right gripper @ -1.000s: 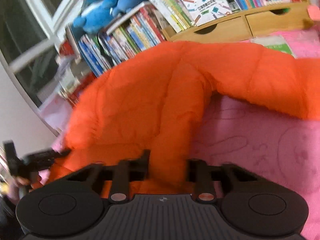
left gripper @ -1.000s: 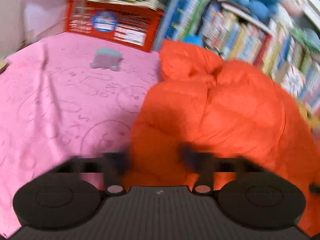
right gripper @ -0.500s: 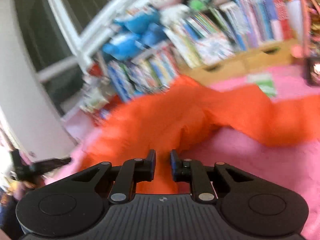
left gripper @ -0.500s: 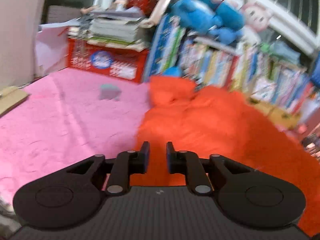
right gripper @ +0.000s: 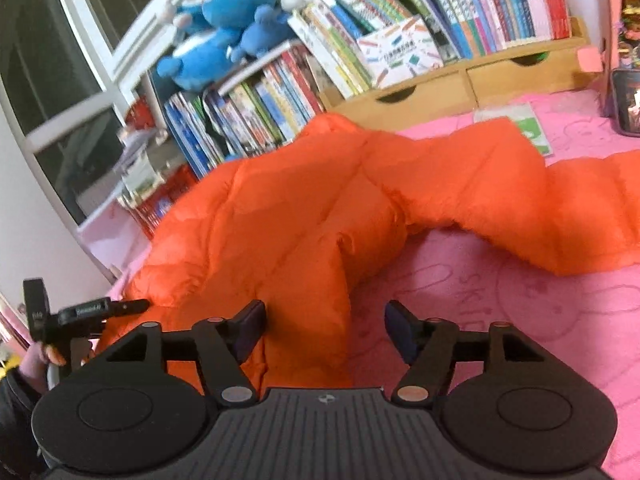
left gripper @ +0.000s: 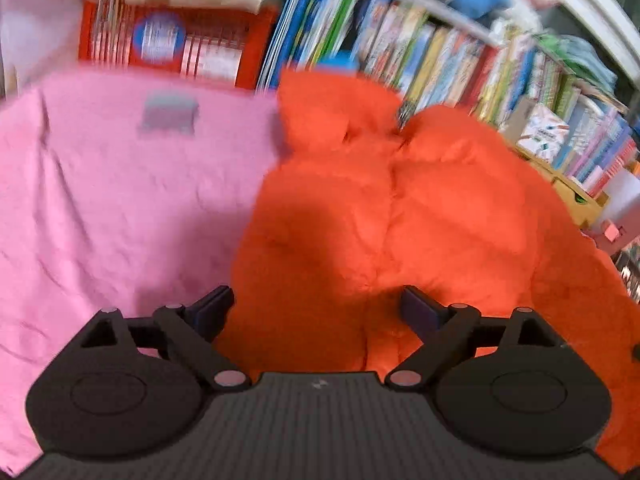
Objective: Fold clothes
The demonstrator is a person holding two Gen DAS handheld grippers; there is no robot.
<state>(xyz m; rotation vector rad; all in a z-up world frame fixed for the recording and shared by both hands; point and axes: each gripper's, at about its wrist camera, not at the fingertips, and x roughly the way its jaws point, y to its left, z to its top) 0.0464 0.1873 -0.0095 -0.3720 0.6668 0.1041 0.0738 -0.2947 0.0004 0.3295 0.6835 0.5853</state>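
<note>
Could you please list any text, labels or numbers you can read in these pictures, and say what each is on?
"SKI": raised letters on the pink blanket; the rest is unclear.
Red crate label: too blurred to read.
Book spines and white box: print too small to read.
Left gripper label: illegible.

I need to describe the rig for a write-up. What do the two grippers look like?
Both grippers match: matte black, a ribbed centre plate with a small logo, round discs either side, angled linkage arms with pale pivot pins, and flat dark fingers. A dark sleeve shows.
</note>
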